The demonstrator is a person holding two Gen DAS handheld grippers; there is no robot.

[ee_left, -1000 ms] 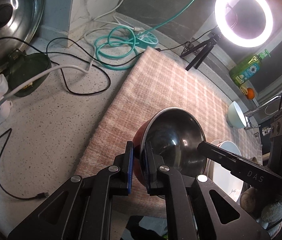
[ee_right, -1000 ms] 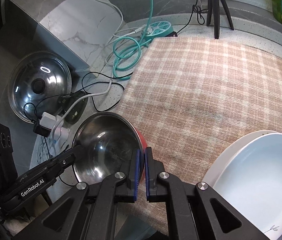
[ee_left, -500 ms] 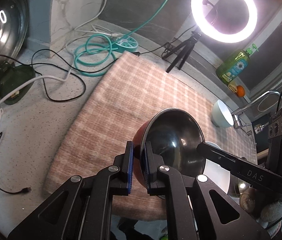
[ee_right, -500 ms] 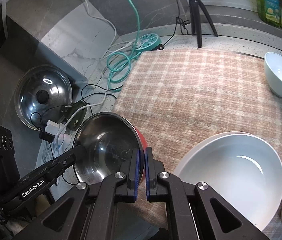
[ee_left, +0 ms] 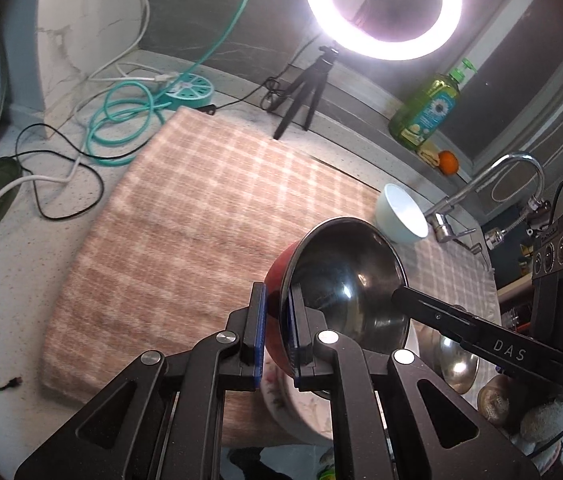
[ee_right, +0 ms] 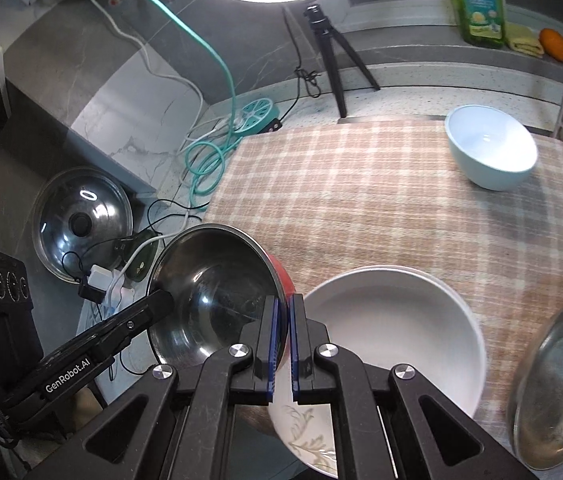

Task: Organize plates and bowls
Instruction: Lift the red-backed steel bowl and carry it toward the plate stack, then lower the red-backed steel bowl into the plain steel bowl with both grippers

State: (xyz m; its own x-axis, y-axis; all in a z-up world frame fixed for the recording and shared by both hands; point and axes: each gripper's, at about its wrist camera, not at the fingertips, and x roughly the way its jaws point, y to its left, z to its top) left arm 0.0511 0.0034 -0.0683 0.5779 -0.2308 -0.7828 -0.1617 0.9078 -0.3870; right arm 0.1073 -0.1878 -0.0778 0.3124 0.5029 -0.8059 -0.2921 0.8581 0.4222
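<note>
I tilt both tools steeply down, my left gripper [ee_left: 277, 332] and right gripper [ee_right: 284, 344] each clamped nearly closed on opposite rims of the red-sided steel bowl [ee_left: 345, 280], which hangs between them. Just below it sits a wide white bowl [ee_right: 393, 332] on the pink plaid cloth [ee_right: 361, 200]. Farther back on the cloth stands a small pale blue bowl [ee_right: 489, 152].

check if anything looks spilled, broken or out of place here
Nothing spilled or broken. The red bowl hangs tilted between left gripper and right gripper. Loose cables crowd the counter beside the mat.
</note>
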